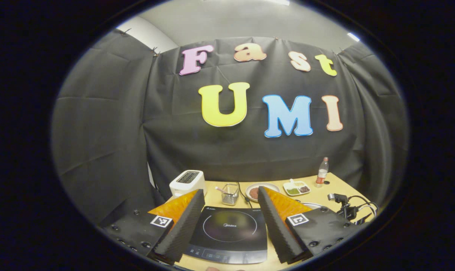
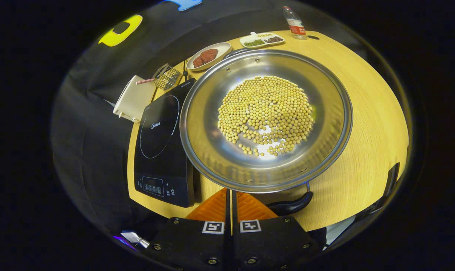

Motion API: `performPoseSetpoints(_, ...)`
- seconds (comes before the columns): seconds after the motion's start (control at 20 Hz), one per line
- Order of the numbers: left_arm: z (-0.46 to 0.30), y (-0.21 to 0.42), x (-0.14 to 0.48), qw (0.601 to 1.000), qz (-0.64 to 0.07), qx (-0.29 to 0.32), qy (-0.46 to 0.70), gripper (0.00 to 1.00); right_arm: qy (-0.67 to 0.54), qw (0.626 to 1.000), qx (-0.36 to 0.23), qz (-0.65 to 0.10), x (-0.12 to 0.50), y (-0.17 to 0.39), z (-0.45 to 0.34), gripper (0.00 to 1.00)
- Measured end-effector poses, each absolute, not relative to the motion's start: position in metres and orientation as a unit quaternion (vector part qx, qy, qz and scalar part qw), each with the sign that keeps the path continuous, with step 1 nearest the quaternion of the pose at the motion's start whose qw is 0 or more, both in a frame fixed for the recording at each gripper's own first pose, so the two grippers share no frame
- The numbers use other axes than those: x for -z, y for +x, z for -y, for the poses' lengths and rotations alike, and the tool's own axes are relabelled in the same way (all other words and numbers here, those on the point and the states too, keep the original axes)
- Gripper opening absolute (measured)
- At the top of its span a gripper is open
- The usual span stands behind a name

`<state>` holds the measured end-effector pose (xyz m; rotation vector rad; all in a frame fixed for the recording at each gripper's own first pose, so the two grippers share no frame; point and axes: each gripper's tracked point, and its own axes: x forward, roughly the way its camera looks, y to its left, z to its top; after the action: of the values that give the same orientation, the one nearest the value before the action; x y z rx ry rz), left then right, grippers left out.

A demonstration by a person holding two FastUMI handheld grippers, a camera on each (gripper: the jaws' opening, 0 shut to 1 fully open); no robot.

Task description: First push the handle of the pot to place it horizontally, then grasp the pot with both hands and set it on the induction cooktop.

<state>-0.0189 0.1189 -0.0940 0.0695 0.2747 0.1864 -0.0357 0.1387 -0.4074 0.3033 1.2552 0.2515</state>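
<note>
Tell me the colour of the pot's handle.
Black; the handle shows best in the right gripper view.

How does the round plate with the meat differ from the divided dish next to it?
The round plate is circular with one open well holding brownish-red patties; the divided dish is elongated, split into compartments with green and dark contents. Both are pale and sit at the table's far edge.

Silver pot (image 2: 212,150), pale yellow beans (image 2: 265,113)
Black cooktop (image 2: 159,150) with a white ring; light wood-grain desk (image 2: 370,124); black pot handle (image 2: 289,206).
</note>
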Motion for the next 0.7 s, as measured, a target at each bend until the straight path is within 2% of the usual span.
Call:
performPoseSetpoints(0.1, -0.111, -0.017, 0.091, 0.986, -0.136, -0.085, 0.034, 0.99, 0.150, 0.791, -0.117, -0.582, 0.407, -0.035, -0.136, 0.01)
performPoseSetpoints(0.3, -0.104, -0.015, 0.092, 0.987, -0.135, -0.077, 0.037, 0.92, 0.159, 0.790, -0.110, -0.581, 0.409, -0.035, -0.128, 0.01)
performPoseSetpoints(0.45, -0.100, -0.015, 0.093, 0.987, -0.136, -0.075, 0.034, 0.92, 0.162, 0.791, -0.102, -0.581, 0.408, -0.035, -0.117, 0.01)
performPoseSetpoints(0.7, -0.092, -0.013, 0.094, 0.987, -0.138, -0.070, 0.030, 0.97, 0.163, 0.792, -0.086, -0.582, 0.409, -0.036, -0.099, 0.01)
